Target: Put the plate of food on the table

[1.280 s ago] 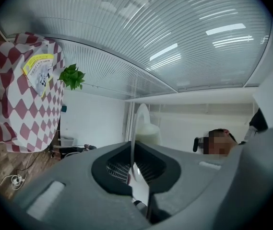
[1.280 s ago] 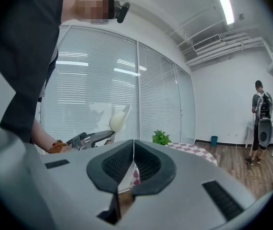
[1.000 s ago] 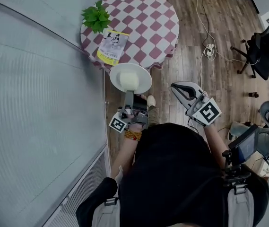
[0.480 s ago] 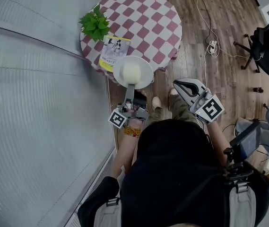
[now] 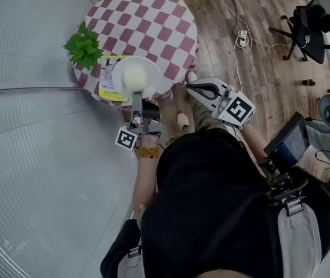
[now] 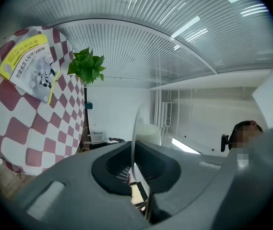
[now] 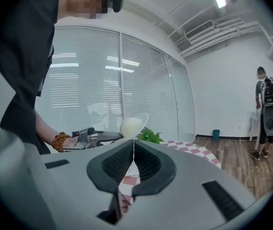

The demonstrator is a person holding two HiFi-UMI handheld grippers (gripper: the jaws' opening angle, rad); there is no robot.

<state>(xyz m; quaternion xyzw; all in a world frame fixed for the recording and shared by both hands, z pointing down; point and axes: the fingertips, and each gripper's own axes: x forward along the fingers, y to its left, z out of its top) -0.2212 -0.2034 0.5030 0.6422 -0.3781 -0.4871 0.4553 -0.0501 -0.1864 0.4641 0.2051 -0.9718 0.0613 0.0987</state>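
A white plate [image 5: 144,73] with a pale mound of food [image 5: 131,77] hangs over the near edge of the round table [image 5: 153,22] with its red-and-white checked cloth, partly above a yellow booklet [image 5: 110,81]. My left gripper [image 5: 137,98] is shut on the plate's near rim. In the left gripper view the plate [image 6: 135,128] stands edge-on between the closed jaws of the left gripper [image 6: 134,152], with the table [image 6: 26,123] to the left. My right gripper [image 5: 193,87] is shut and empty, beside the table's edge. The right gripper [image 7: 134,147] view shows the plate [image 7: 135,124] ahead.
A green potted plant [image 5: 84,48] stands at the table's left edge by the blinds-covered glass wall [image 5: 25,126]. Cables and a power strip [image 5: 243,37] lie on the wooden floor; an office chair [image 5: 309,30] is at the far right. Another person [image 7: 266,111] stands across the room.
The person has stepped closer to the table. The plate, still in my left gripper, has moved from short of the table to above its near edge and the booklet. The right gripper came along, still shut.
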